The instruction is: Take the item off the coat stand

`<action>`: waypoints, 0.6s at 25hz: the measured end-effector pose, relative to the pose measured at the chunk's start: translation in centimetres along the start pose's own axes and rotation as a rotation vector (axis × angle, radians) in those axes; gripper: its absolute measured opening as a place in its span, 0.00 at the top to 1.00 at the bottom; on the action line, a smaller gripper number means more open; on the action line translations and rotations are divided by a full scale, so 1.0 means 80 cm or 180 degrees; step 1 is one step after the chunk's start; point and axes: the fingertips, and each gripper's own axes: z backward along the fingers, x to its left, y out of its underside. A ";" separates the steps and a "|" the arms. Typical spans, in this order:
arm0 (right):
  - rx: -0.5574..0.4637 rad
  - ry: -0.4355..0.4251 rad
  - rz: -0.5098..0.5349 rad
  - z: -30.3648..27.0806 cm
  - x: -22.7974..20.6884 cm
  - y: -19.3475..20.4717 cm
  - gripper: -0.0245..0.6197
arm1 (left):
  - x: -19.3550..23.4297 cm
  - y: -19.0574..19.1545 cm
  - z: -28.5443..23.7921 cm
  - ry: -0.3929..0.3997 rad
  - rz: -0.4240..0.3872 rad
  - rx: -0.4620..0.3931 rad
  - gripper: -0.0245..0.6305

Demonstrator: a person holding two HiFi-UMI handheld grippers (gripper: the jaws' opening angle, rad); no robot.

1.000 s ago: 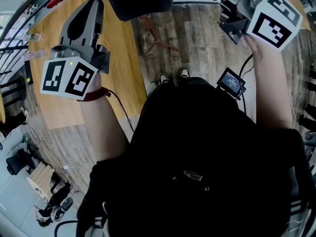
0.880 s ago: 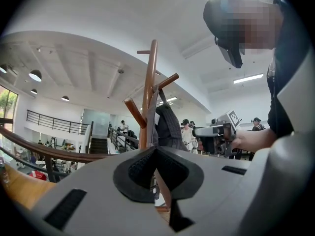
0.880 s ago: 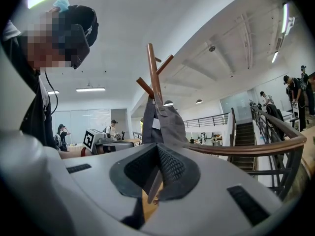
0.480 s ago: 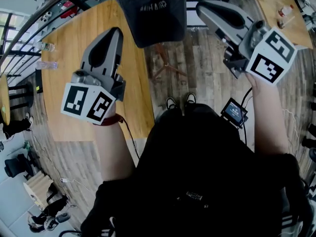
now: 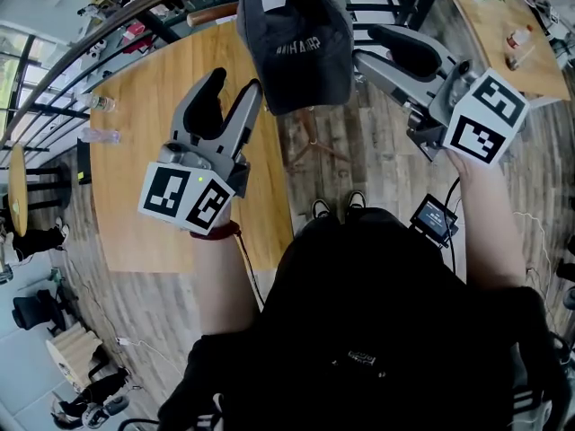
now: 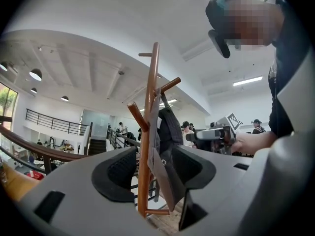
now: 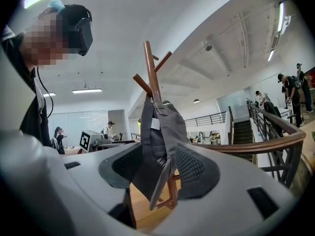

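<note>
A dark grey cap (image 5: 296,39) hangs on a wooden coat stand (image 6: 149,132) straight ahead of me, between my two grippers. My left gripper (image 5: 235,83) is open, its jaws having just been opening. Its right fingertip stands close beside the cap's edge. My right gripper (image 5: 368,45) is open too, jaws also just opened, pointing at the cap from the other side. In the left gripper view the cap (image 6: 170,132) and pole show through the gap of the left gripper (image 6: 155,168). In the right gripper view the cap (image 7: 160,136) hangs ahead of the right gripper (image 7: 160,173). No pad presses on it.
A round wooden table (image 5: 144,151) with two bottles (image 5: 101,103) stands left of the stand. The stand's legs (image 5: 310,142) rest on plank floor. A dark railing (image 5: 135,12) runs behind. Another table (image 5: 503,25) sits far right. A small screen (image 5: 435,218) hangs at my waist.
Both grippers' jaws went from shut to open. The grippers and the cap have slid lower in the head view, so more of the cap and the stand's surroundings shows.
</note>
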 end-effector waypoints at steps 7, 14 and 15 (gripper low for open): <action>-0.0012 0.0036 0.0057 -0.007 -0.006 -0.007 0.58 | 0.001 -0.009 -0.019 0.0072 -0.0024 -0.0050 0.53; -0.0010 0.0068 0.0189 -0.012 -0.009 -0.015 0.51 | 0.001 -0.010 -0.033 0.0096 -0.0095 -0.0001 0.43; -0.0018 0.0068 0.0216 -0.017 -0.014 -0.017 0.50 | 0.004 -0.011 -0.039 0.0100 -0.0121 -0.0009 0.43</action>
